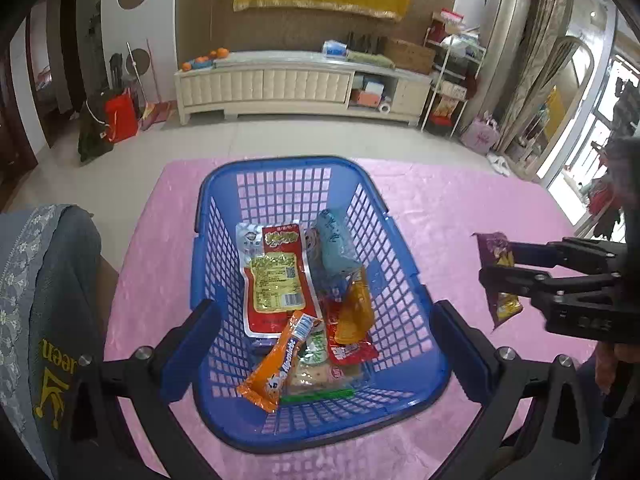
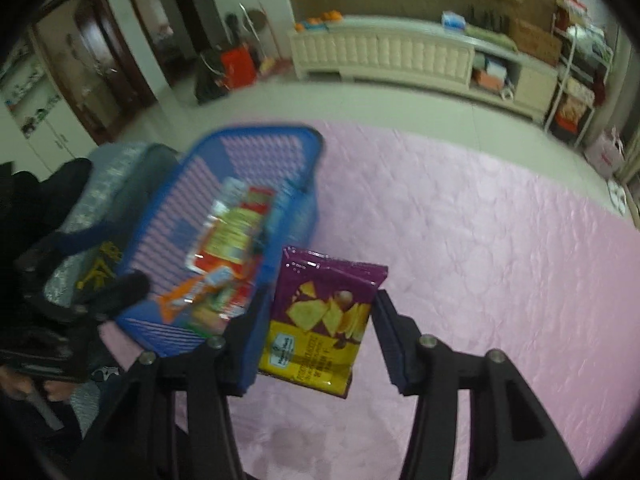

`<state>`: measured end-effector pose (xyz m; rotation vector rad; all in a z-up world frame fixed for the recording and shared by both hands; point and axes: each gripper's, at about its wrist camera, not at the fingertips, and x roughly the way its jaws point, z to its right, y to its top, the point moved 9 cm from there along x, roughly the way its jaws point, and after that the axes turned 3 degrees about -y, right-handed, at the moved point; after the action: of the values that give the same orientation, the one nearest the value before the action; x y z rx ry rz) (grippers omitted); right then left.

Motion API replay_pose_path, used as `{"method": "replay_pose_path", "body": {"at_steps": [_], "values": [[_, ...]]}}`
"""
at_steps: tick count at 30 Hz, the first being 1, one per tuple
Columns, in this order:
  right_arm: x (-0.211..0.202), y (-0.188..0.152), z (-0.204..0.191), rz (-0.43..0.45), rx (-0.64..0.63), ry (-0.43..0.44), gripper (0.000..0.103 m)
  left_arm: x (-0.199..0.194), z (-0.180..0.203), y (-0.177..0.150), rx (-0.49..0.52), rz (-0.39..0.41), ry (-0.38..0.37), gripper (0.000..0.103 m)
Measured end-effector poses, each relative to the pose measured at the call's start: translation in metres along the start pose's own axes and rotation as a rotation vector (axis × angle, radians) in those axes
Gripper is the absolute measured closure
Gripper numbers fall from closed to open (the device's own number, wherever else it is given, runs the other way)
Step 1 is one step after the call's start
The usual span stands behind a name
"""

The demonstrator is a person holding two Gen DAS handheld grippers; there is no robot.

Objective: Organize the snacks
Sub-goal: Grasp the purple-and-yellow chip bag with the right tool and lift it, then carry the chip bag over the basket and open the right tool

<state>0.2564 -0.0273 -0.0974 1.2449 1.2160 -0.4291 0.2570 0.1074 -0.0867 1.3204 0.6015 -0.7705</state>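
Note:
A blue plastic basket (image 1: 404, 240) stands on the pink tablecloth (image 1: 460, 208) and holds several snack packets, among them a red and yellow pouch (image 1: 276, 276), an orange stick pack (image 1: 276, 364) and a pale blue packet (image 1: 334, 248). My left gripper (image 1: 324, 344) is open, its fingers on either side of the basket's near end. My right gripper (image 2: 320, 316) is shut on a purple and yellow chips bag (image 2: 320, 316), held above the cloth just right of the basket (image 2: 168, 240). It also shows in the left wrist view (image 1: 498, 276).
A grey-blue fabric chair back (image 1: 40, 300) stands left of the table. Beyond the table edge are a tiled floor, a cream cabinet (image 1: 280, 84) and a metal rack (image 1: 452, 80). Bare pink cloth (image 2: 480, 240) stretches right of the basket.

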Motion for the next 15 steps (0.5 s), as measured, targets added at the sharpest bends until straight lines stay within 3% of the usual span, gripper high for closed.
{"method": "replay_pose_path", "body": {"at_steps": [5, 15], "values": [[-0.022, 0.025, -0.011, 0.086, -0.049, 0.034, 0.047, -0.022, -0.004, 0.000, 0.010, 0.044, -0.009, 0.000], [-0.023, 0.042, -0.047, 0.108, -0.119, 0.049, 0.047, -0.030, -0.034, 0.000, 0.015, 0.059, 0.026, 0.000]]}}
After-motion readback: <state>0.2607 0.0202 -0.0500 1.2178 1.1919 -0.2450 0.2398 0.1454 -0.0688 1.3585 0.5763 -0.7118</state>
